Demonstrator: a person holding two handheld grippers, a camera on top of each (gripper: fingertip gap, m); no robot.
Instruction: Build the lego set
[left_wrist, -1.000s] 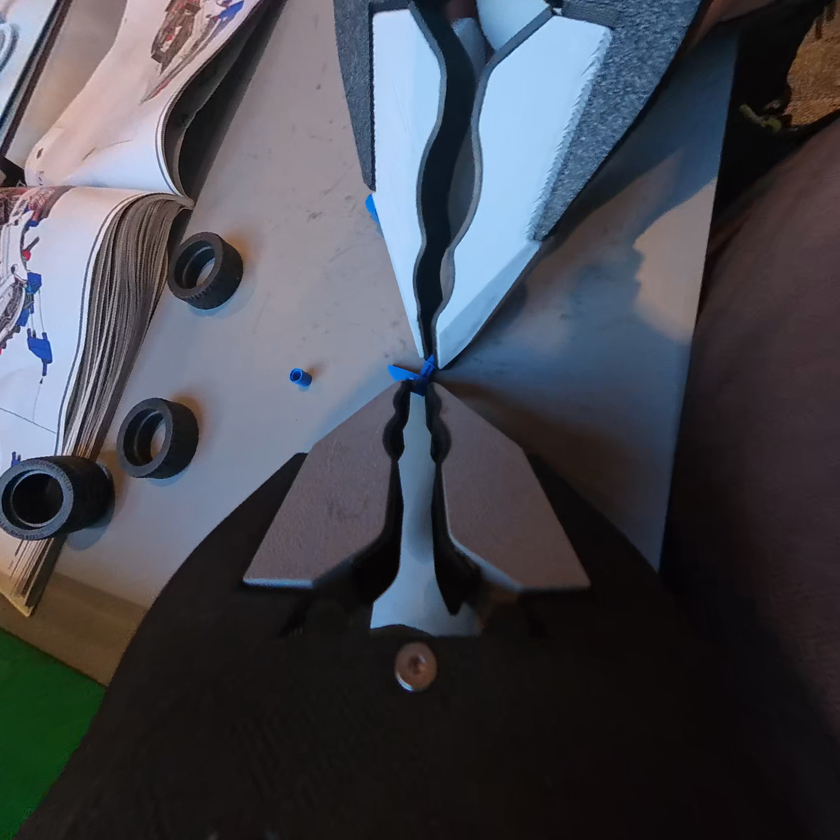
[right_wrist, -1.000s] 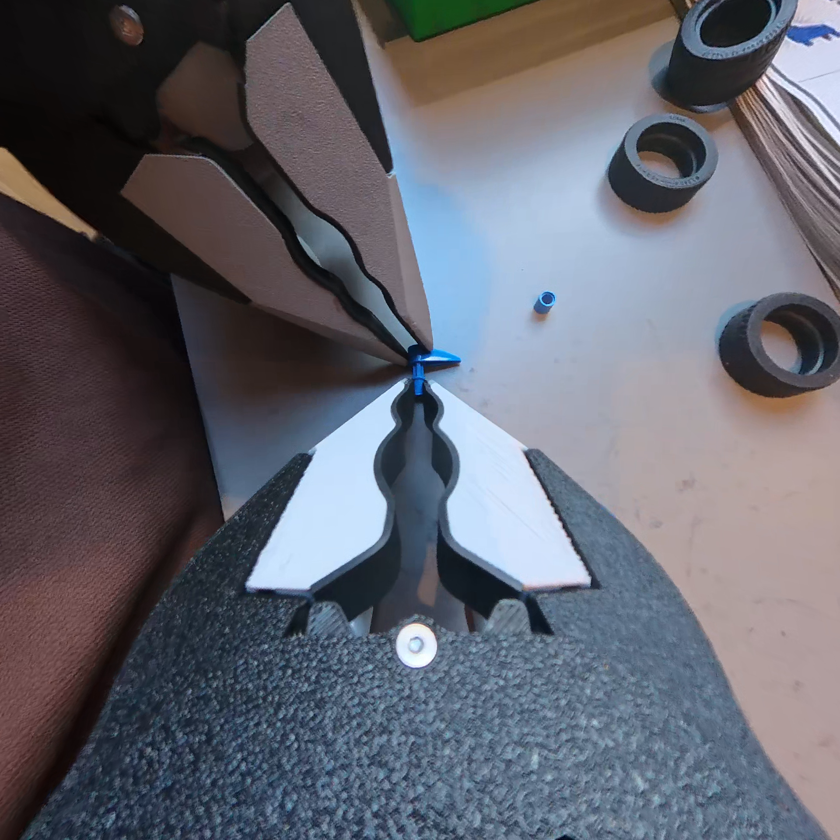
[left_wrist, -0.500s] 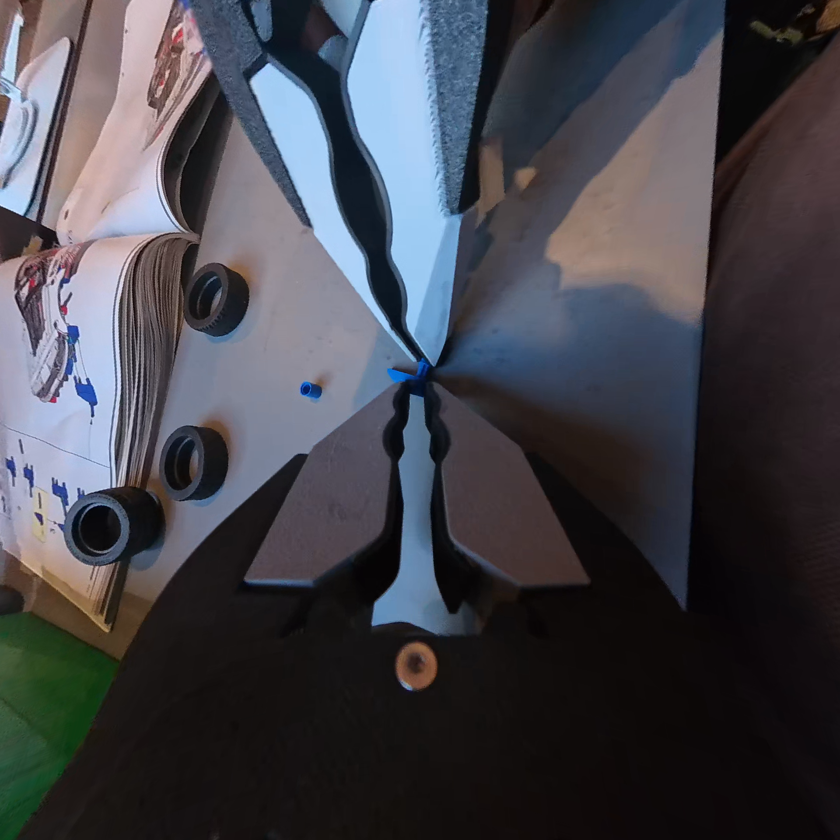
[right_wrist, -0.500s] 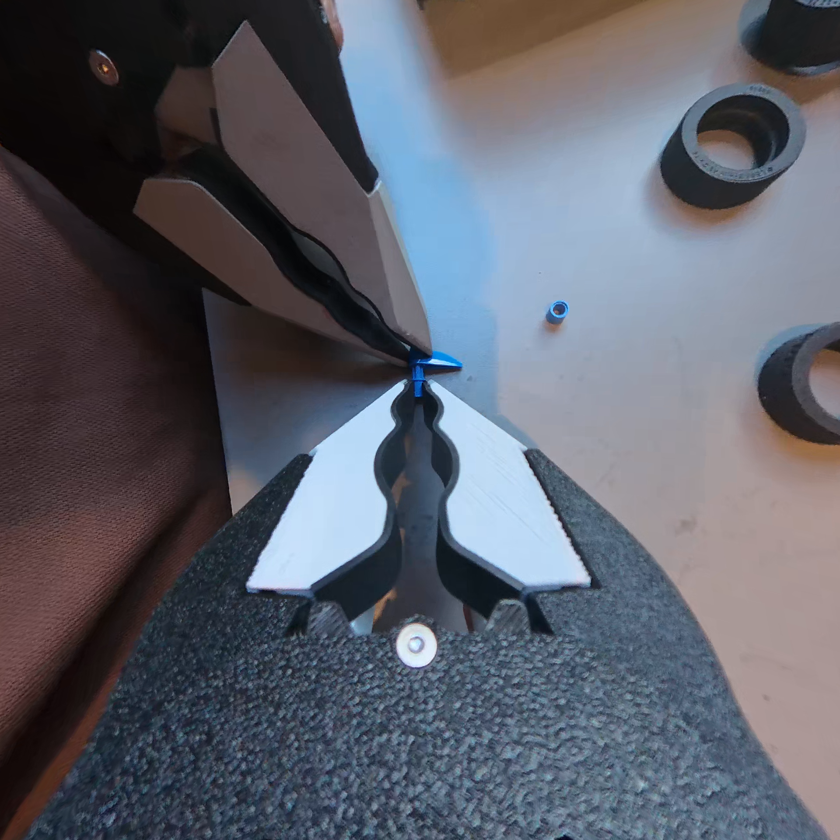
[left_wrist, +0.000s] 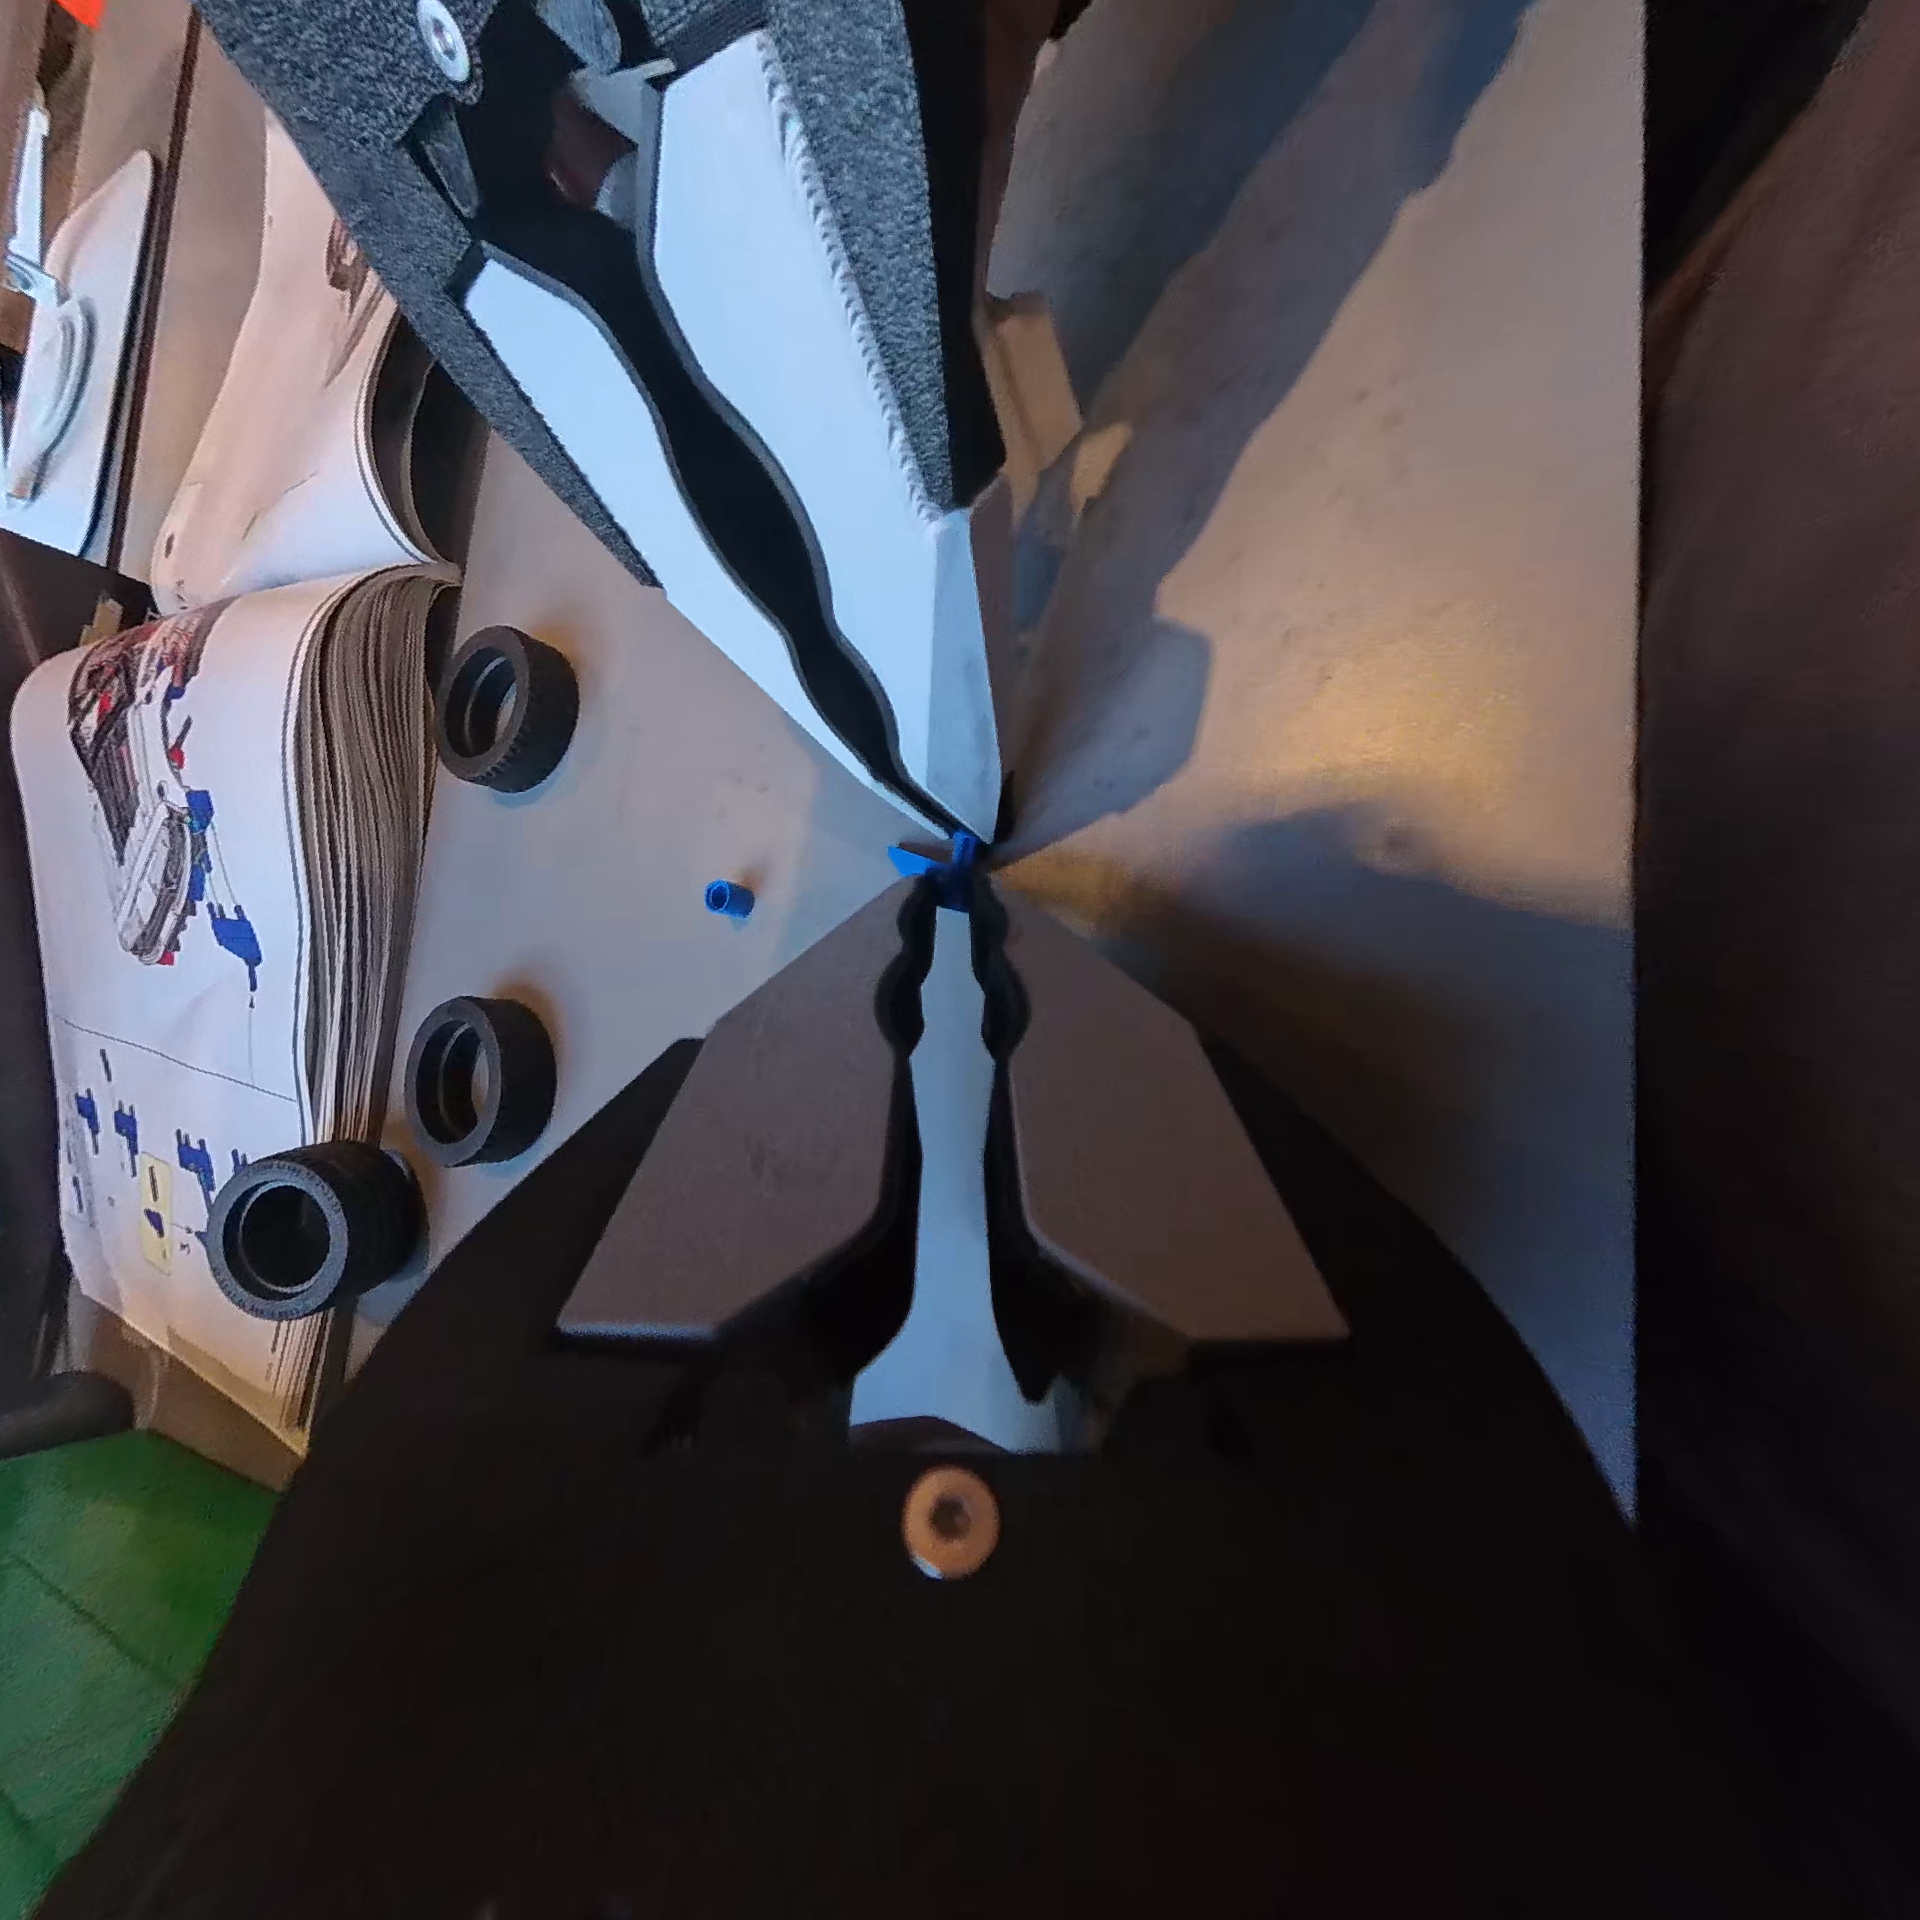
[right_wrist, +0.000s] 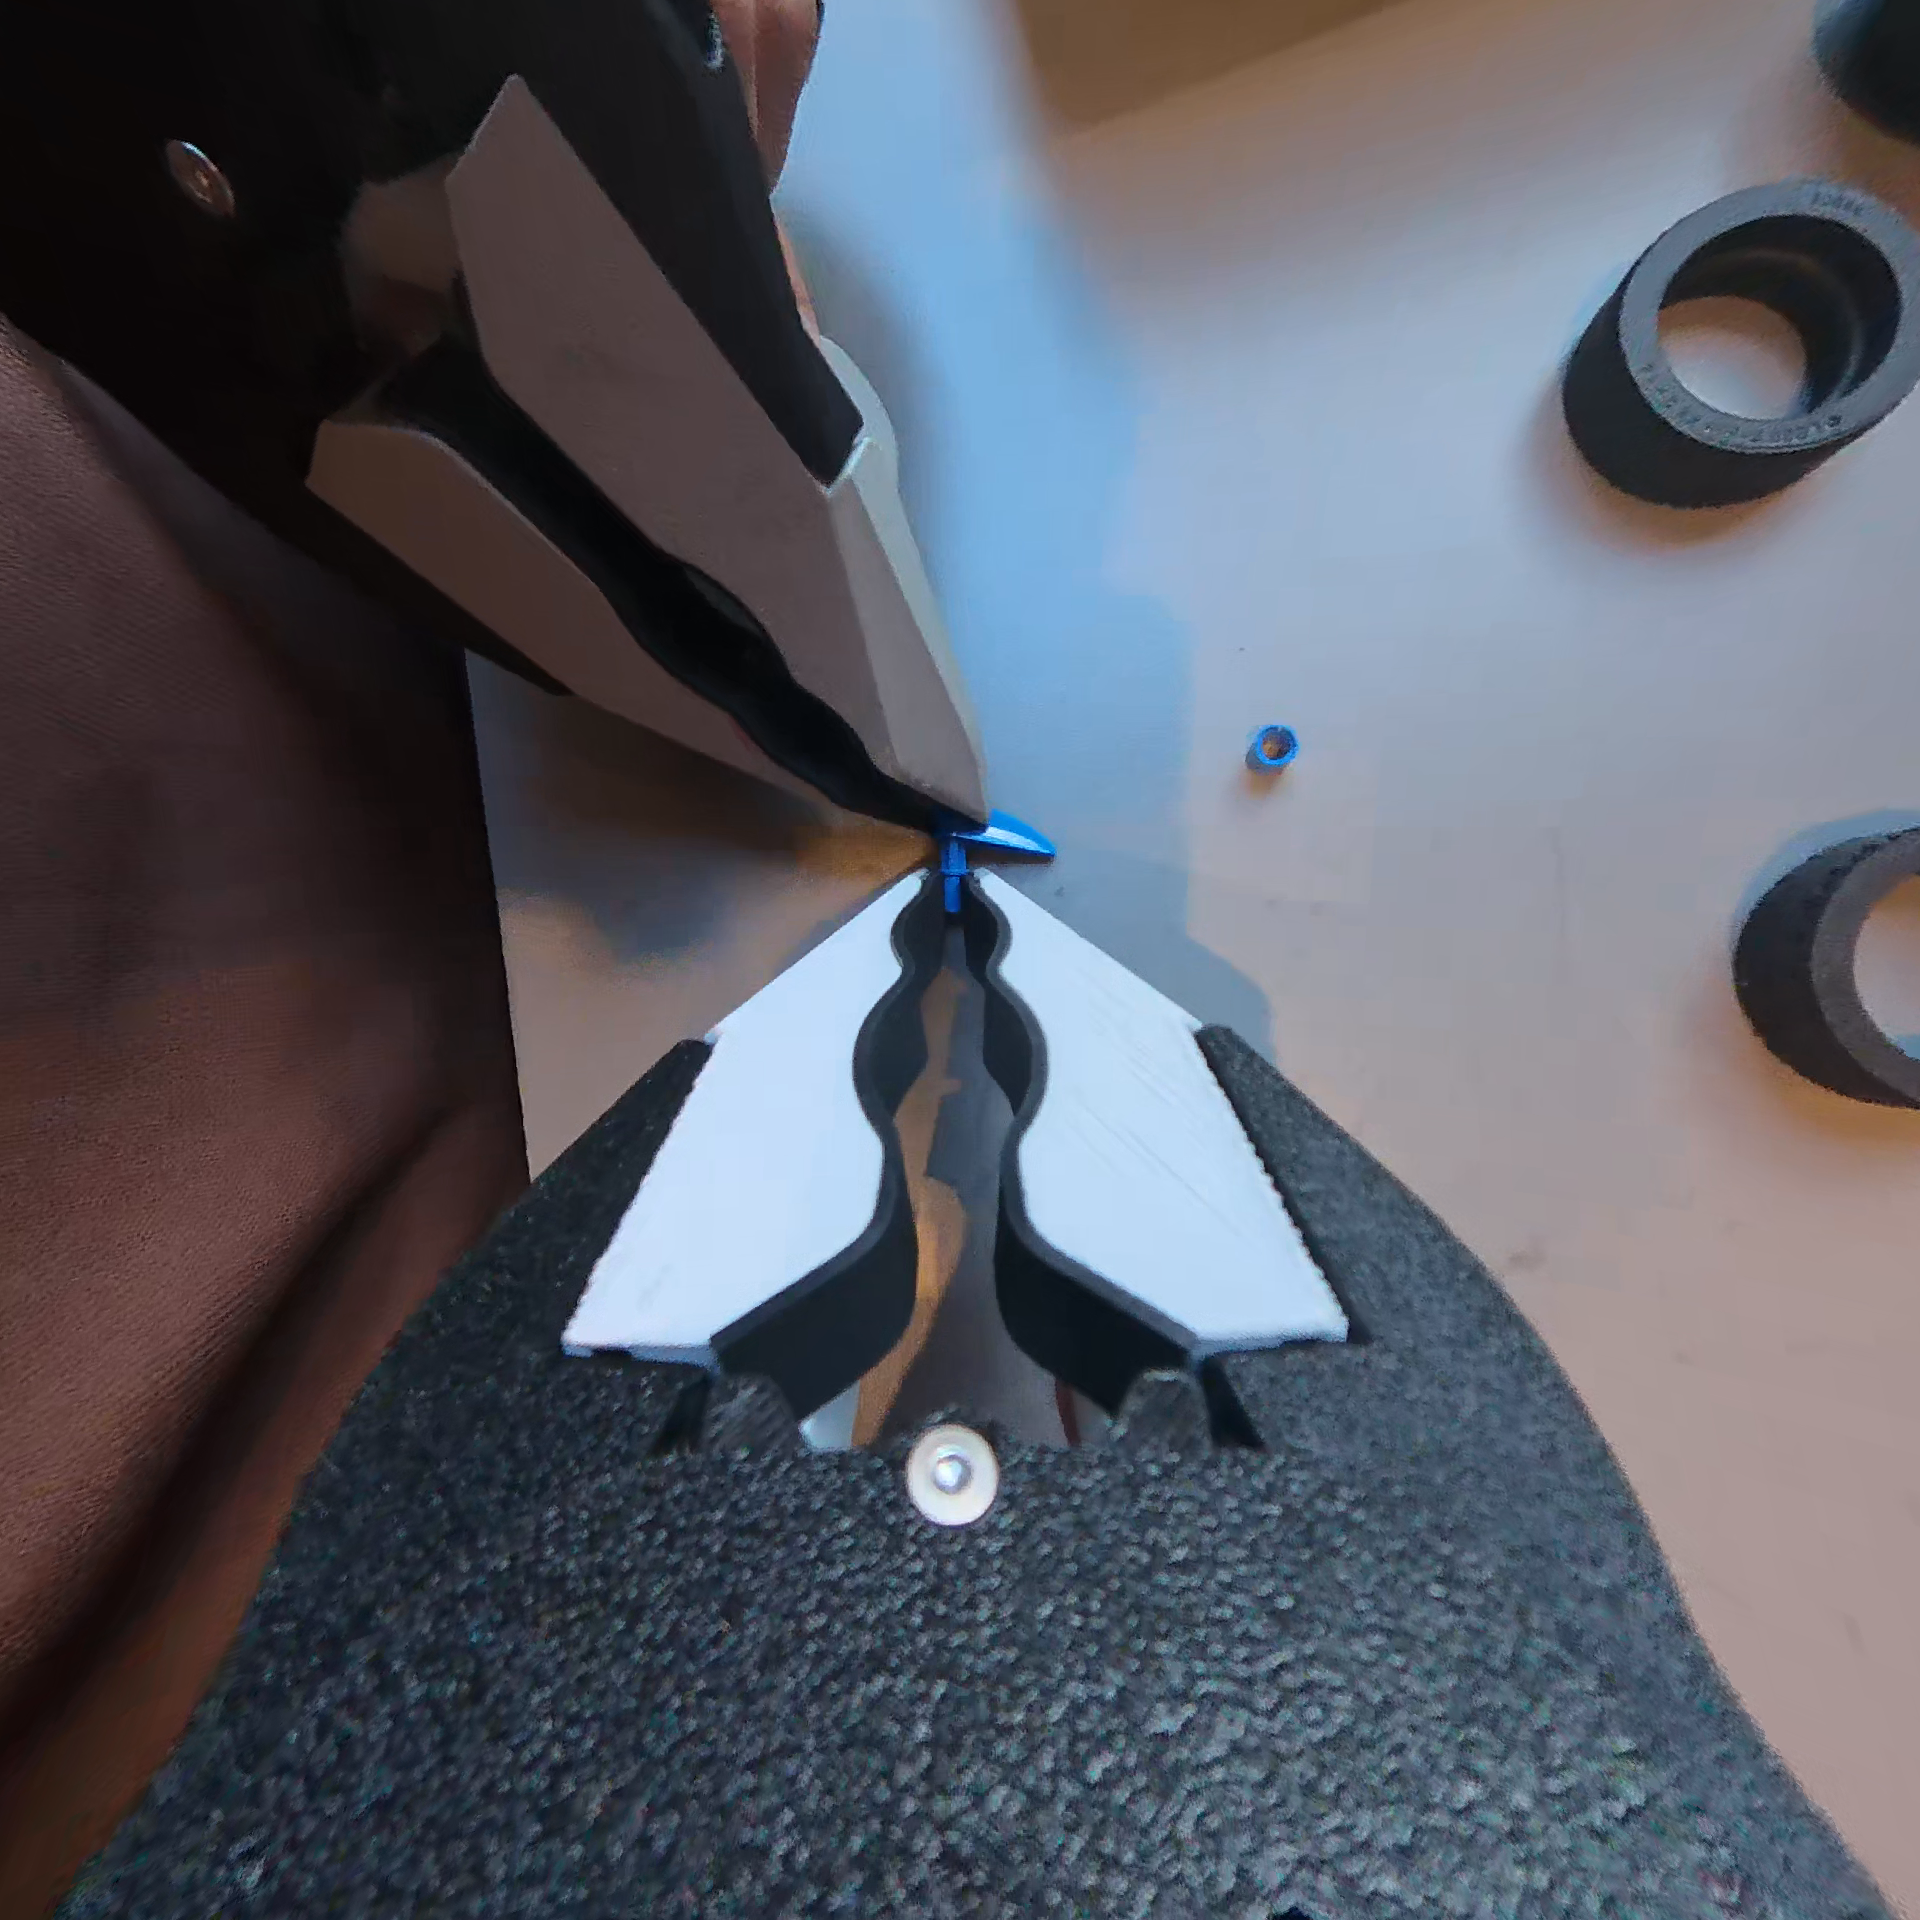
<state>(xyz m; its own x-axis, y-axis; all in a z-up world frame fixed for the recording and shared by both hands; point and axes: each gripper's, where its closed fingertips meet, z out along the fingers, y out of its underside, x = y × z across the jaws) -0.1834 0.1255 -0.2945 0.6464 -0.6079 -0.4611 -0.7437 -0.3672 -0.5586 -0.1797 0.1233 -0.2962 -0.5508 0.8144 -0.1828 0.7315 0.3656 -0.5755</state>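
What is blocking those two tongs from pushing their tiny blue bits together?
Nothing visible. The left tongs and right tongs meet tip to tip, pinching small blue plastic pieces that already touch. The loose blue plastic tube lies apart on the pale tabletop.

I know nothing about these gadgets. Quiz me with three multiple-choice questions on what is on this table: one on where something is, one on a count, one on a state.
1. Where is the loose small blue tube?
A. On the open instruction book
B. On the bare table, beside the black tyres
C. Inside a tyre

2. How many black tyres show in the left wrist view?
A. One
B. Three
C. Five

3. How are the two tools set?
A. Both wide open
B. One open, one shut
C. Both shut, tip to tip on tiny blue pieces

Answers:
1 B: it lies alone on the table, off the instruction book.
2 B: tyres at and.
3 C: the left tool and right tool meet pinching the blue pieces.
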